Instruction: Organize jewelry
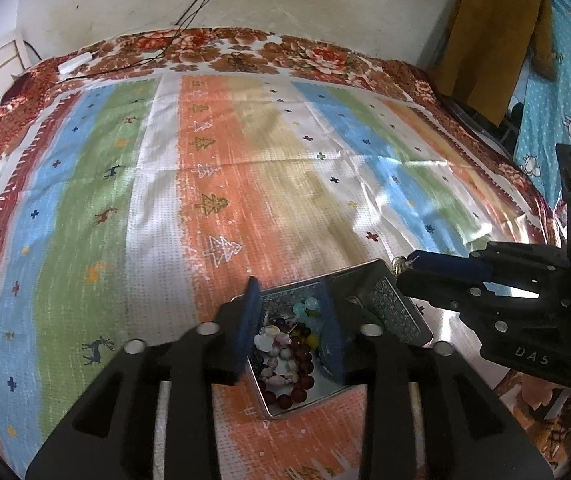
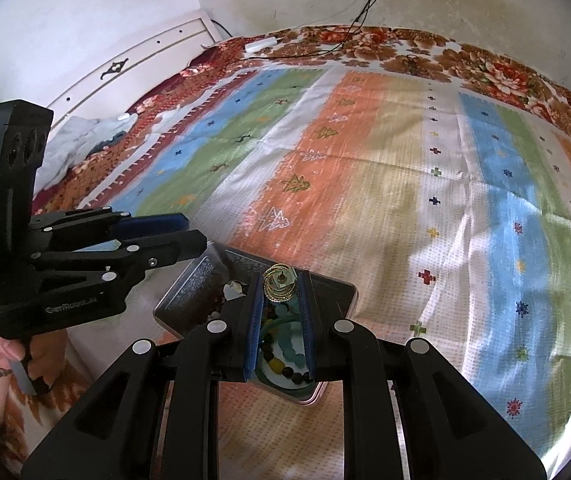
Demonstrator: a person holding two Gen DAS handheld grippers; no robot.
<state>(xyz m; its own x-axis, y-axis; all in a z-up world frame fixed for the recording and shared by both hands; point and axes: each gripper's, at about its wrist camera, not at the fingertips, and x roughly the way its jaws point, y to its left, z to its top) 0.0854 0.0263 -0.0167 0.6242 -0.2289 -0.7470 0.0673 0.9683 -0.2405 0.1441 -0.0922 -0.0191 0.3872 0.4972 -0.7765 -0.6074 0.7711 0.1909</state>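
Note:
A metal tin (image 1: 401, 312) full of bead bracelets (image 1: 289, 356) lies on the striped bedspread; it also shows in the right wrist view (image 2: 201, 288). My left gripper (image 1: 291, 300) is open, its blue pads on either side of the beads above the tin. My right gripper (image 2: 281, 280) is shut on a gold ring-shaped earring (image 2: 279, 282), held over the tin's far edge. In the left wrist view the right gripper (image 1: 409, 264) comes in from the right with the earring (image 1: 399, 266) at its tips. The left gripper (image 2: 189, 236) shows at the left of the right wrist view.
The striped cloth (image 1: 225, 168) covers a floral blanket (image 1: 305, 54) on a bed against a white wall. A black cable (image 1: 197, 8) and white plug (image 1: 75, 60) lie at the far edge. A white headboard (image 2: 133, 68) and crumpled cloth (image 2: 85, 140) are at left.

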